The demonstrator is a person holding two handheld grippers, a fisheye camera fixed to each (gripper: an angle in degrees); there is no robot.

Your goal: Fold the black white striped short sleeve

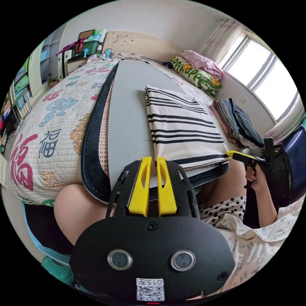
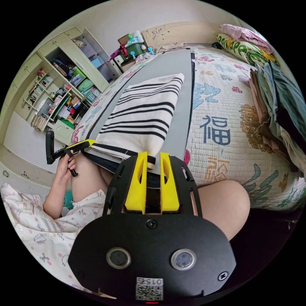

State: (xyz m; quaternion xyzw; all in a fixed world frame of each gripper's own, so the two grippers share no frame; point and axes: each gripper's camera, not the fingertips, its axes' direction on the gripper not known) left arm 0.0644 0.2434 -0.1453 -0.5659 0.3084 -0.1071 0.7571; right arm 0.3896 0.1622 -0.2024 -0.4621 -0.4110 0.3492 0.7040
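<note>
The black and white striped short sleeve lies folded into a flat rectangle on a grey board that rests on the bed. My left gripper sits at the shirt's near left corner, jaws almost together with the cloth's edge running into the slim gap. From the right gripper view, the left gripper touches that same corner. My right gripper has the other near corner, a rolled bit of cloth with a black stripe, between its jaws. In the left gripper view the right gripper meets that corner.
A quilt with large printed characters covers the bed. A stack of folded clothes lies beside the board. The person's knees sit under the board's near edge. Shelves stand beyond.
</note>
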